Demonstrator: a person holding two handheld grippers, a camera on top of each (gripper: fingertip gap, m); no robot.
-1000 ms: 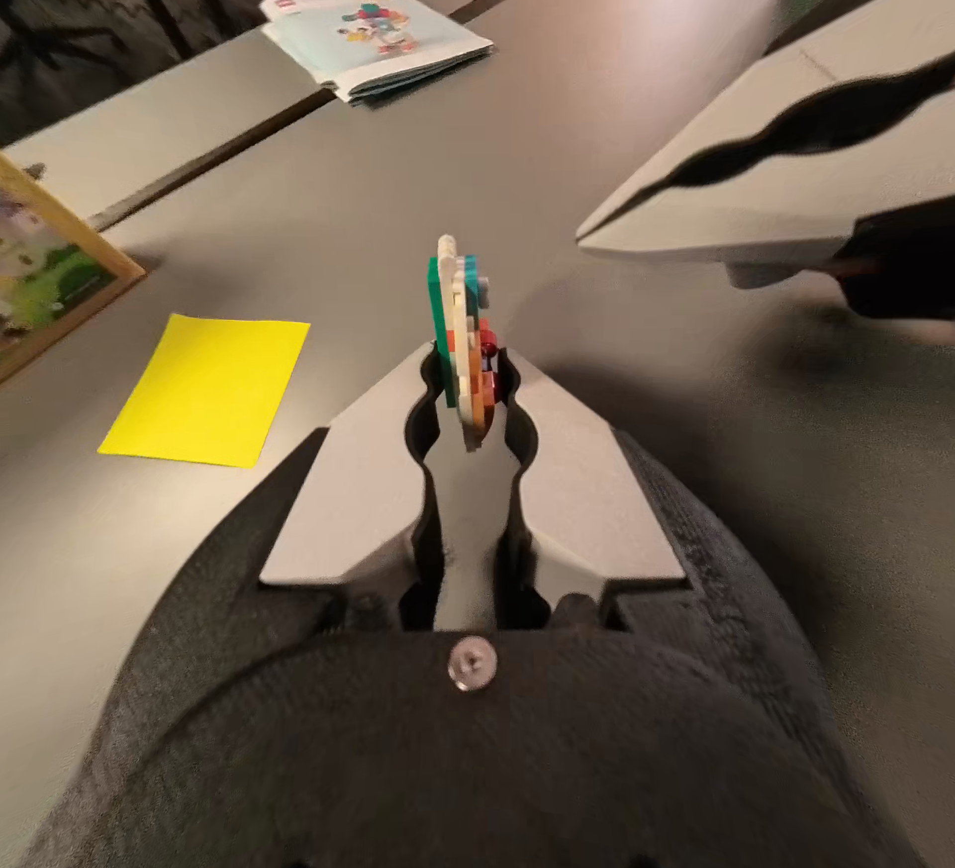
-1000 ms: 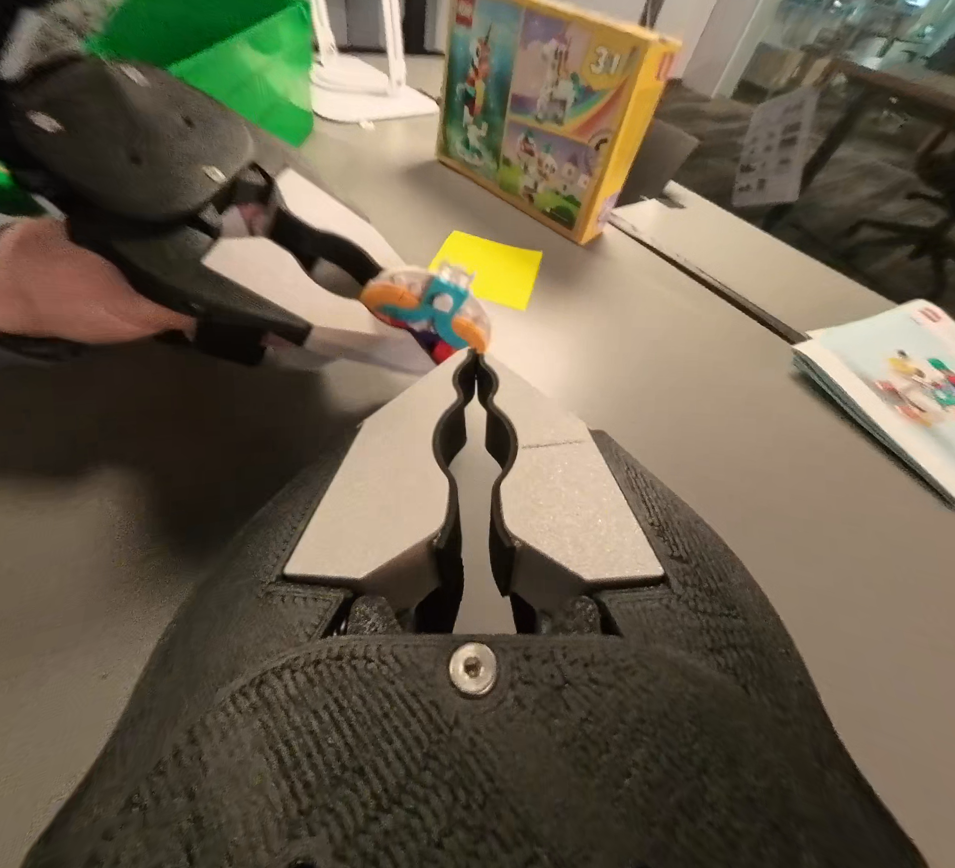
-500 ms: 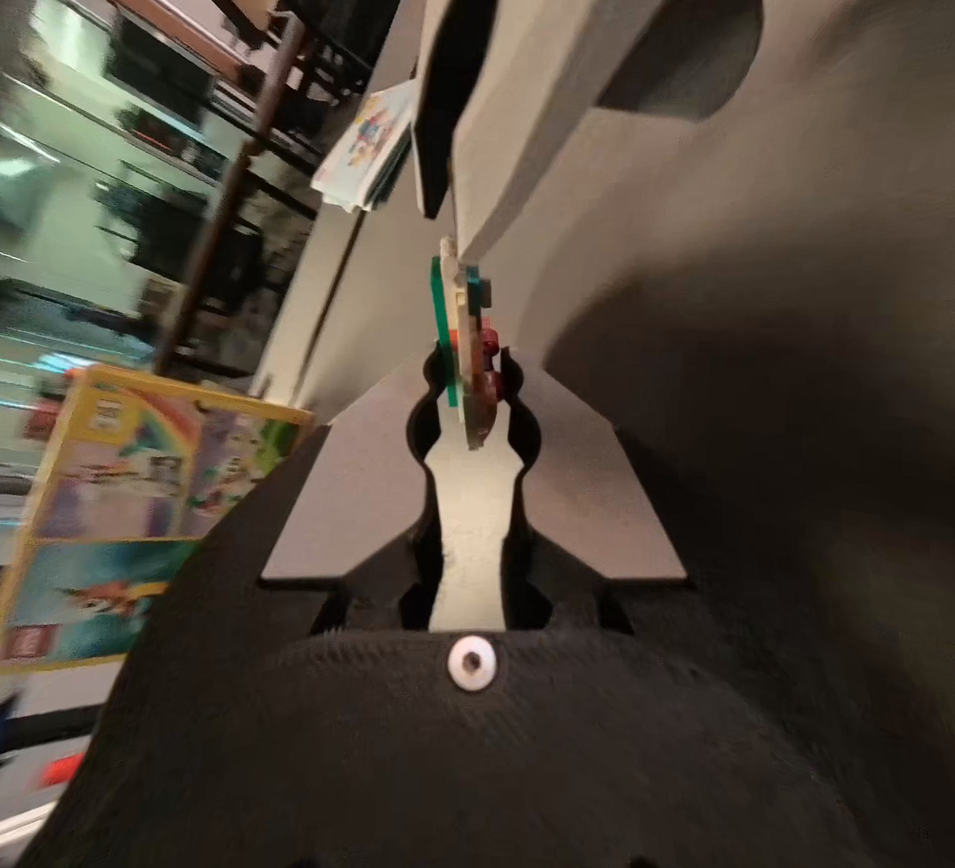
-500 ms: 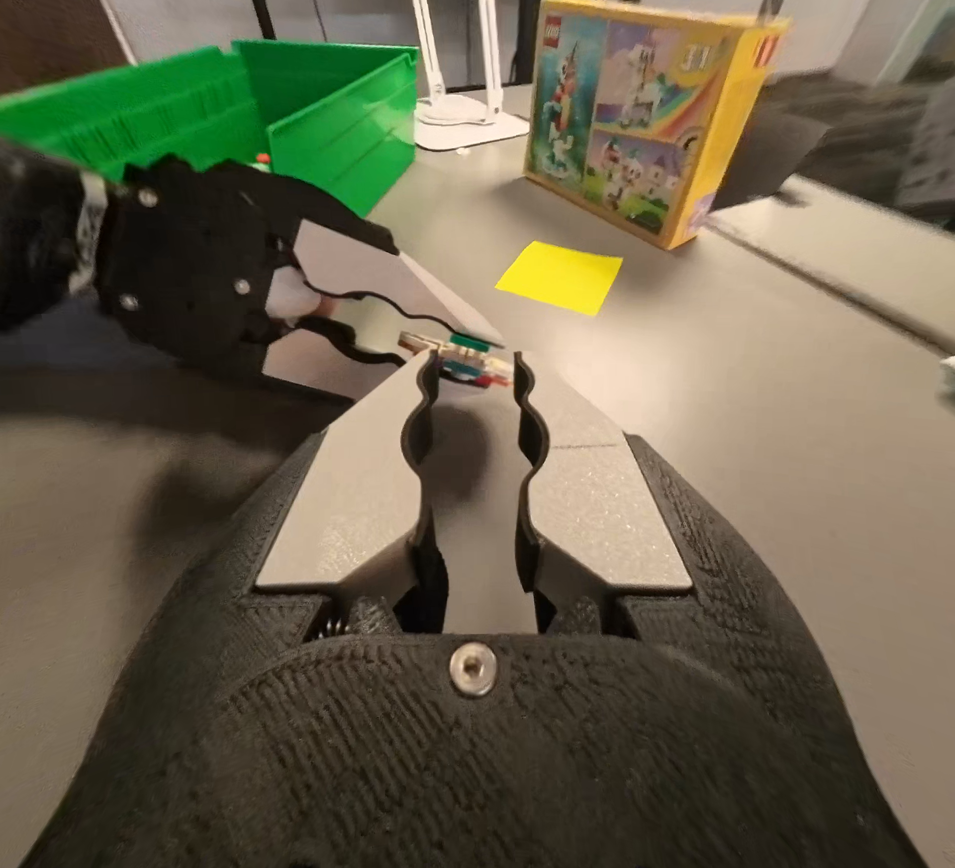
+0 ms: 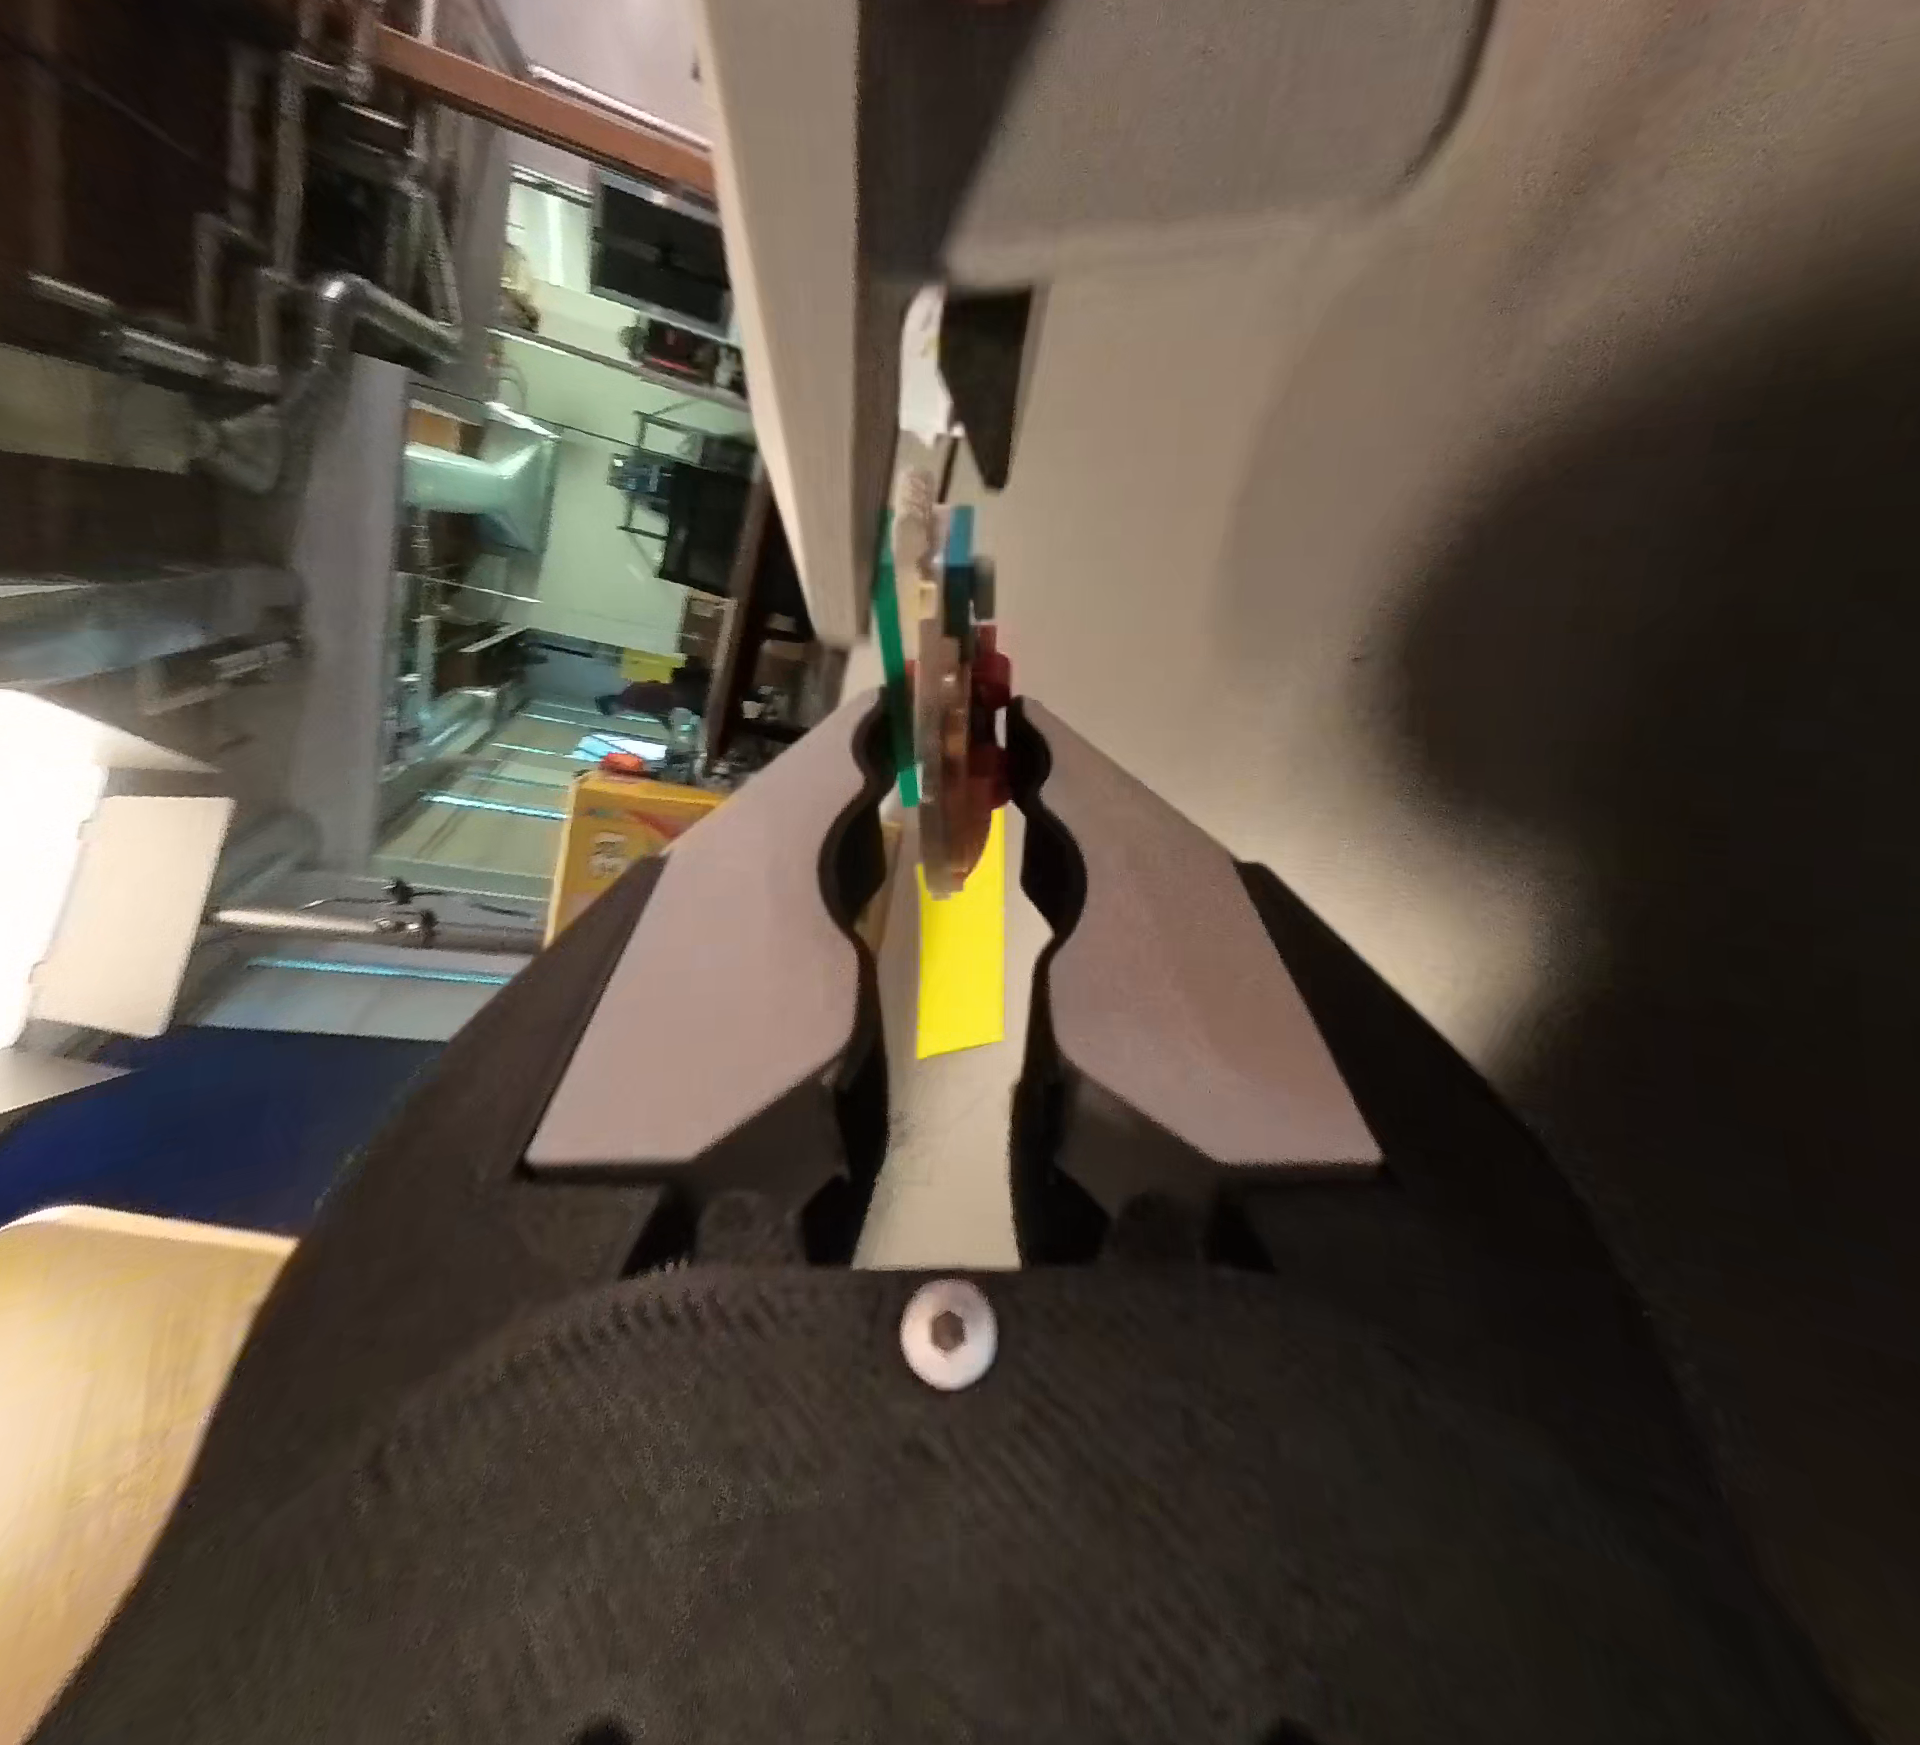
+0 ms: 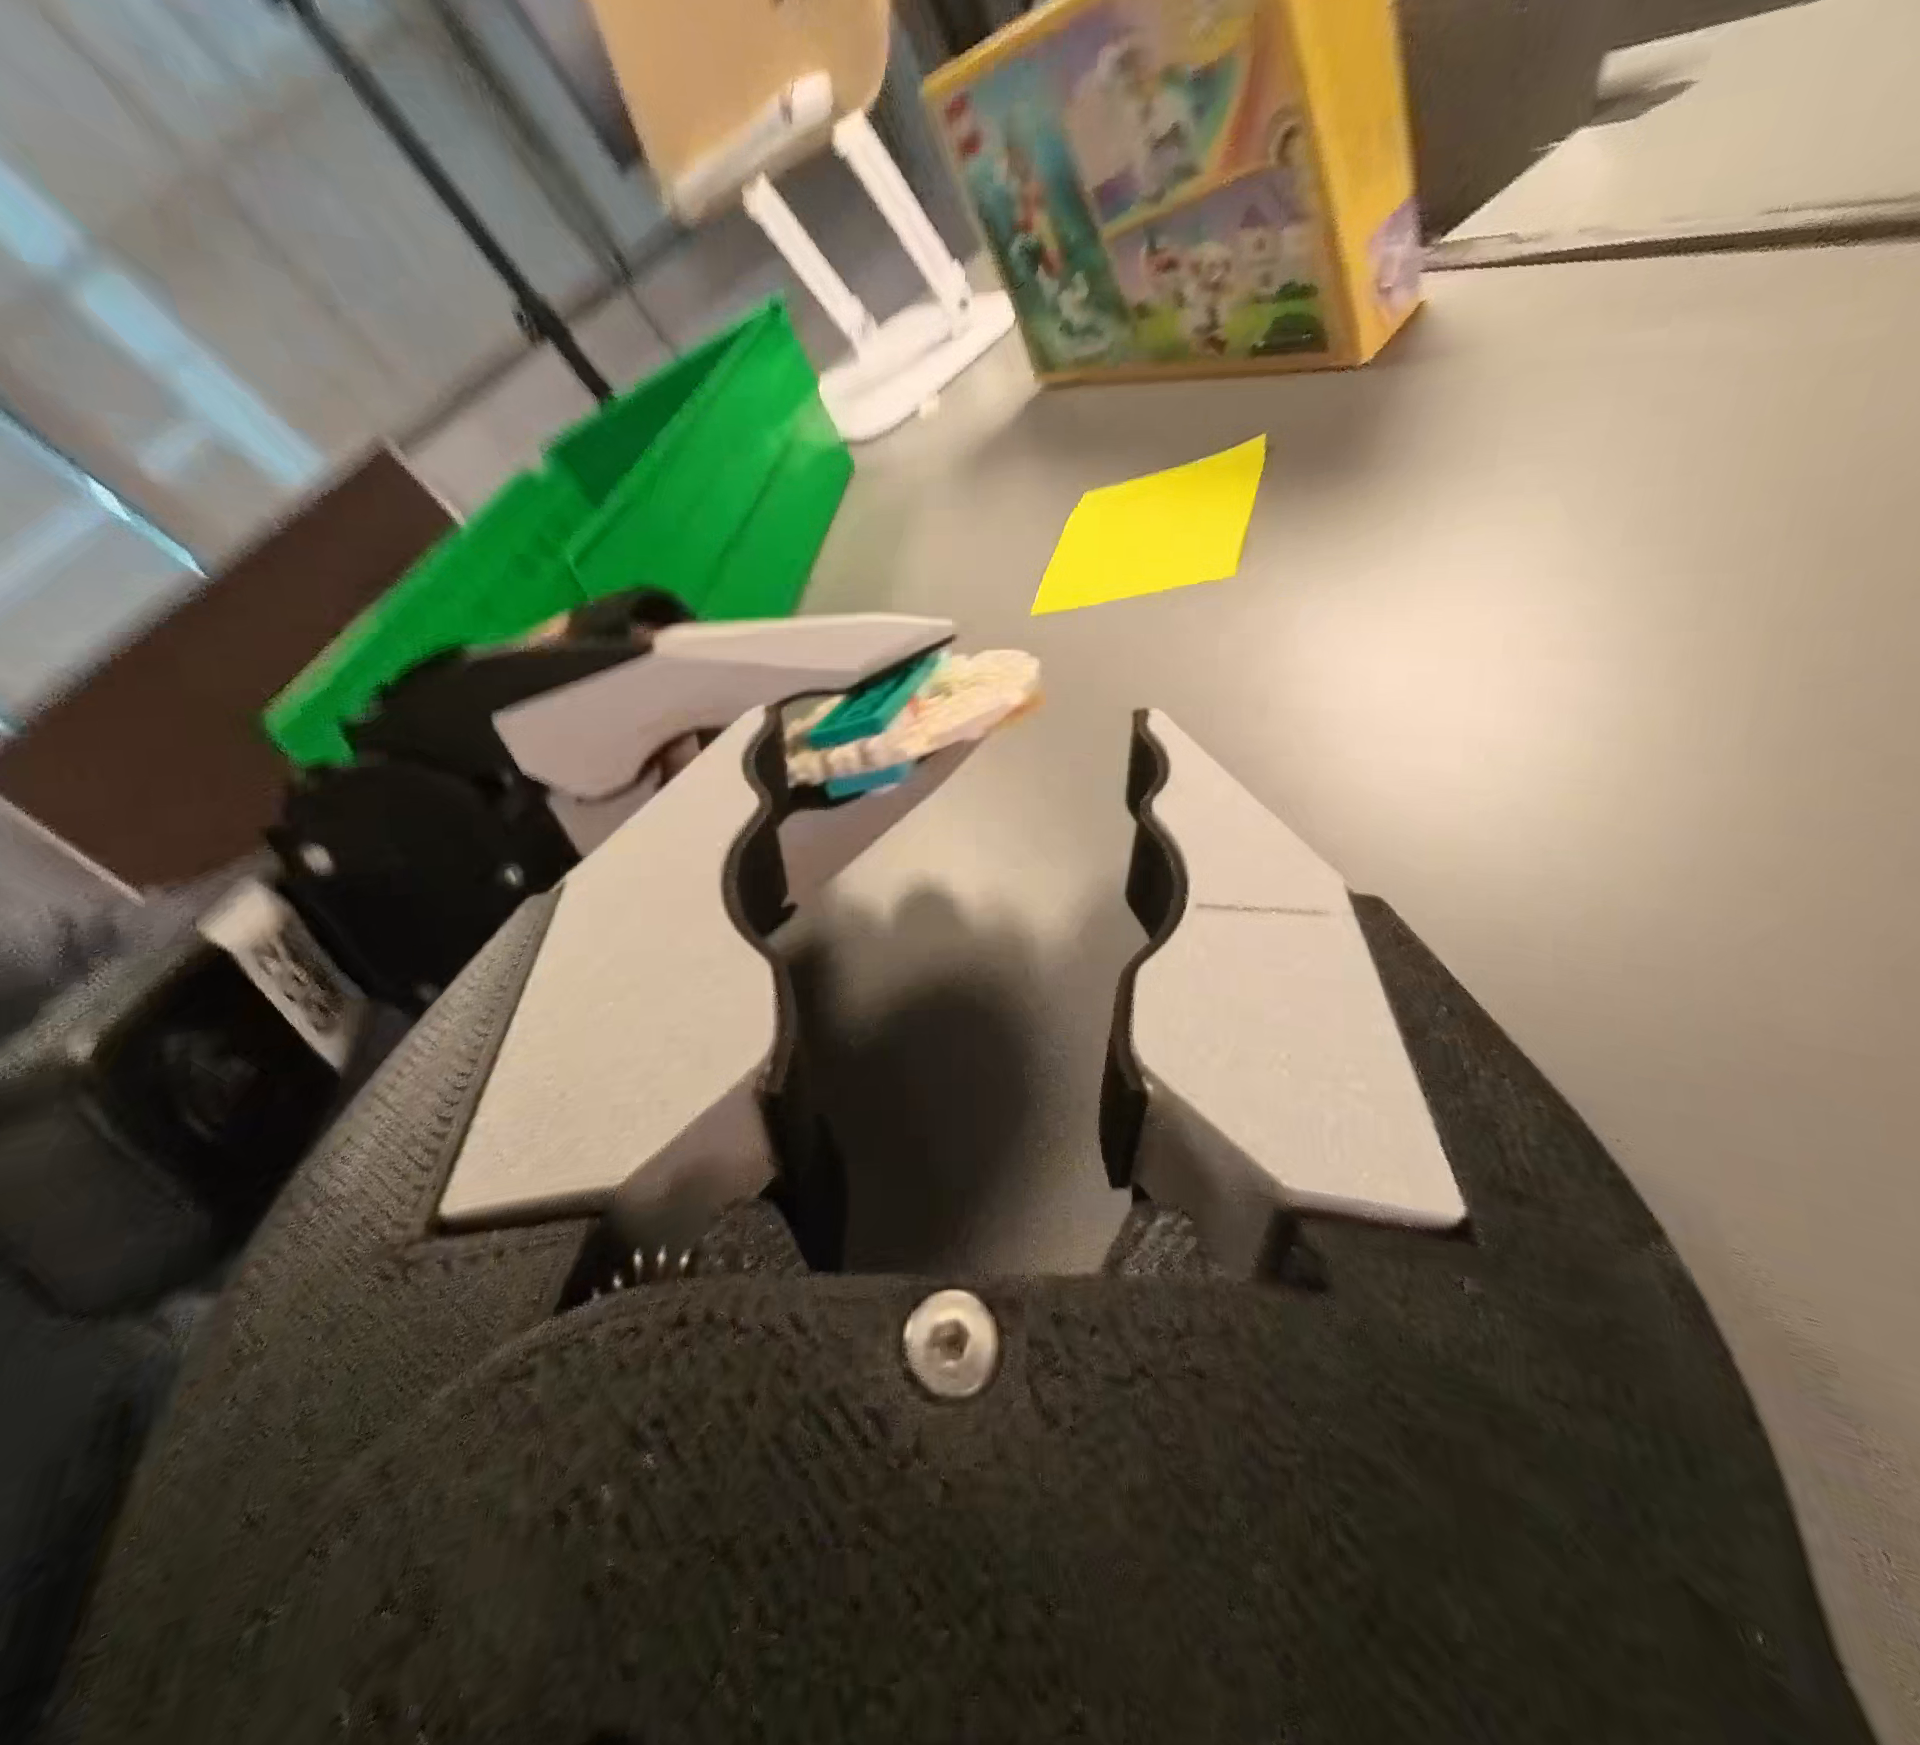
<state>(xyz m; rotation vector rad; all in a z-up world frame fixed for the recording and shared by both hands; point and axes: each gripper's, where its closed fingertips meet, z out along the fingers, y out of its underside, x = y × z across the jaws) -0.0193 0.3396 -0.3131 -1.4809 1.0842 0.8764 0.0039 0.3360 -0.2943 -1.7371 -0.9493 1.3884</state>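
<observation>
Left gripper (image 5: 951, 719) clamped on one small brick assembly (image 5: 948, 708); right gripper (image 6: 951, 739) spread apart, holding nothing.

Assembly: flat, layered plates in teal, green, white, orange and dark red, held above the grey table (image 6: 1558, 760), just beside the right gripper's fingertips. Its rear is hidden between the fingers; its shape is blurred. Also seen: one yellow paper square (image 6: 1153, 526), one green bin (image 6: 644, 532), one picture box (image 6: 1184, 178).
</observation>
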